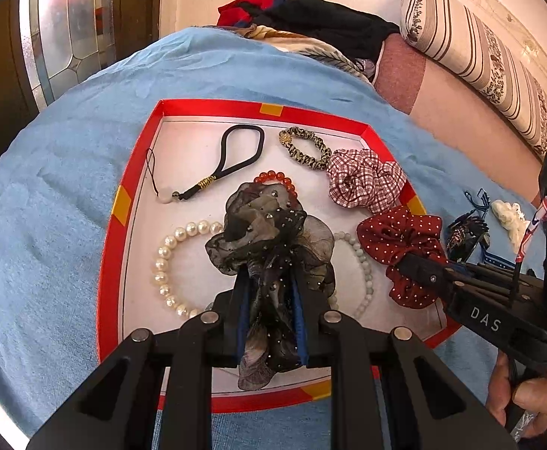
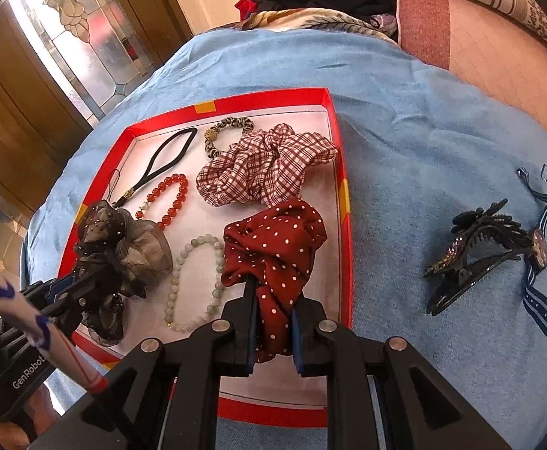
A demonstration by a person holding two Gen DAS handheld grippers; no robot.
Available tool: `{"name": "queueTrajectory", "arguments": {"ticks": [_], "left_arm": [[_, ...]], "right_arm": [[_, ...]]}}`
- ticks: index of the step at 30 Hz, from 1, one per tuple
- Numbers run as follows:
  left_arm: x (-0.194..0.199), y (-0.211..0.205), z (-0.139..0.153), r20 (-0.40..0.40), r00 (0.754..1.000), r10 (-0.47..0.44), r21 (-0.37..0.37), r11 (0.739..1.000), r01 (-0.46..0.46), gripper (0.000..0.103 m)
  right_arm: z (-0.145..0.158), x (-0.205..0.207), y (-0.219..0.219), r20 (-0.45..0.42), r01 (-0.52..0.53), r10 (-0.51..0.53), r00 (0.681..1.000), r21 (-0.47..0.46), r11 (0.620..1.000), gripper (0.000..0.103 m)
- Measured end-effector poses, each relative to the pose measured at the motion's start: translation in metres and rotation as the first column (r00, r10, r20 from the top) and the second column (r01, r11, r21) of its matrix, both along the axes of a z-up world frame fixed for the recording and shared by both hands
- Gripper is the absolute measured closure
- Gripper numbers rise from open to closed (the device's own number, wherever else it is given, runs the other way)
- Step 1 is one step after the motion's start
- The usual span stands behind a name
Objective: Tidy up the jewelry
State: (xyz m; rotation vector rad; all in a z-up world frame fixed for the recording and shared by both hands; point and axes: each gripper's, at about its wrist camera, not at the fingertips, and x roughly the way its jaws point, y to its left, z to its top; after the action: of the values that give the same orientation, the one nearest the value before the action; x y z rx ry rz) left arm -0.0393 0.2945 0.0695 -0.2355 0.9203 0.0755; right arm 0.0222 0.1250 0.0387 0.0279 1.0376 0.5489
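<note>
Left wrist view: left gripper (image 1: 269,300) clamped on one sheer grey scrunchie (image 1: 266,240) over the red tray (image 1: 116,232).
Right gripper (image 2: 273,315): pinching one dotted red scrunchie (image 2: 277,247).
Scrunchies: three, with the checked one (image 2: 262,172).
Bead bracelets: three, maybe.

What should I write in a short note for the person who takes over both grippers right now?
Left gripper: shut on the grey organza scrunchie, over the red tray.
Right gripper: shut on the red dotted scrunchie, over the tray's right side.
Already in the tray: black hair tie, leopard hair tie, plaid scrunchie, orange bead bracelet, pearl bracelet, pale green bead bracelet.
Left to do: release both scrunchies; the black hair claw, striped ribbon piece and white piece lie on the blue cloth.
</note>
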Motion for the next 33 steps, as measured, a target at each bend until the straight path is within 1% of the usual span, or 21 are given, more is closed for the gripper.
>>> {"name": "queueTrajectory", "arguments": {"ticks": [5, 17, 22, 24, 26, 27, 32, 33], "left_arm": [[0.001, -0.003, -0.003, -0.008, 1.0, -0.006, 0.002, 1.0, 0.006, 0.082], [0.0, -0.004, -0.005, -0.013, 1.0, -0.008, -0.001, 1.0, 0.008, 0.076], [-0.001, -0.004, -0.005, -0.014, 1.0, -0.007, 0.0, 1.0, 0.007, 0.073], [-0.001, -0.004, -0.005, -0.013, 1.0, -0.006, -0.001, 1.0, 0.006, 0.072], [-0.001, -0.005, -0.005, -0.011, 1.0, -0.006, 0.006, 1.0, 0.006, 0.069], [-0.001, -0.006, -0.005, -0.012, 1.0, -0.006, 0.009, 1.0, 0.007, 0.067], [-0.002, -0.005, -0.003, -0.007, 1.0, -0.002, 0.006, 1.0, 0.002, 0.064], [-0.002, -0.005, -0.002, -0.002, 1.0, 0.0, 0.005, 1.0, 0.0, 0.06]], "right_arm": [[-0.001, -0.002, 0.0, -0.008, 0.0, 0.0, 1.0, -0.002, 1.0, 0.087], [-0.006, -0.005, -0.002, -0.03, 0.004, -0.004, 1.0, -0.008, 1.0, 0.083], [-0.003, -0.006, -0.003, -0.033, 0.004, -0.004, 0.999, -0.009, 1.0, 0.08], [-0.003, -0.008, -0.004, -0.034, 0.003, -0.004, 0.999, -0.015, 1.0, 0.076], [-0.002, -0.009, -0.004, -0.033, -0.001, 0.001, 0.999, -0.018, 1.0, 0.071], [-0.001, -0.011, -0.005, -0.032, -0.002, 0.001, 0.999, -0.019, 1.0, 0.071], [0.003, -0.015, -0.007, -0.033, -0.003, 0.003, 0.999, -0.018, 1.0, 0.071], [0.005, -0.017, -0.008, -0.032, -0.003, 0.003, 0.999, -0.018, 1.0, 0.071]]}}
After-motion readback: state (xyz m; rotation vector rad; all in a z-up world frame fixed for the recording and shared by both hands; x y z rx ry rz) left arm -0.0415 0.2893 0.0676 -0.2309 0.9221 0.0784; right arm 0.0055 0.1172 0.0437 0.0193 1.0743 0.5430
